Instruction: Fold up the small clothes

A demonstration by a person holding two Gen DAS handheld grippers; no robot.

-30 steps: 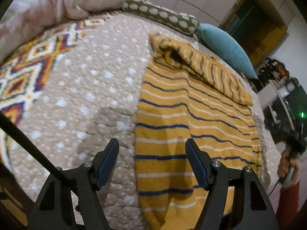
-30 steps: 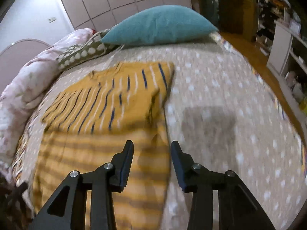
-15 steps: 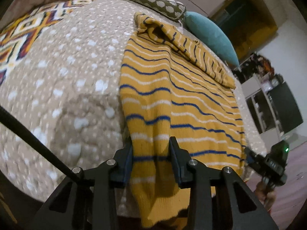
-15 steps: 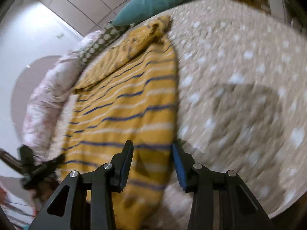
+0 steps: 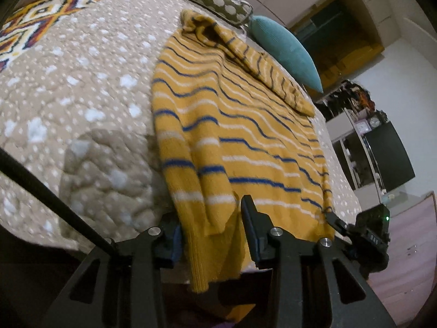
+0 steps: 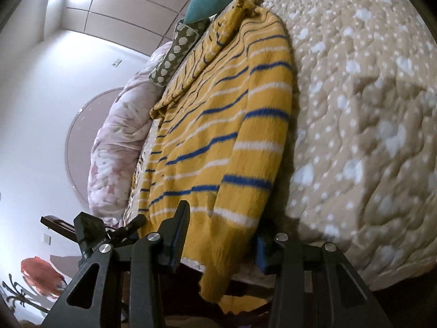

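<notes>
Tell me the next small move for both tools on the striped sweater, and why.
Probably pinch both tools fully shut, then lift the hem toward the pillows. The left tool and the right tool each straddle a bottom corner of the yellow knit sweater with blue and white stripes, which hangs over the edge of the beige dotted quilt. The left tool's jaws have just been closing around the fabric.

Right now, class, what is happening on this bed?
A person with a gripper in each hand is folding a yellow striped sweater spread on the quilted bedspread. The left gripper and right gripper each straddle a hem corner hanging over the bed's edge. The left's jaws have just been closing around the fabric.
</notes>
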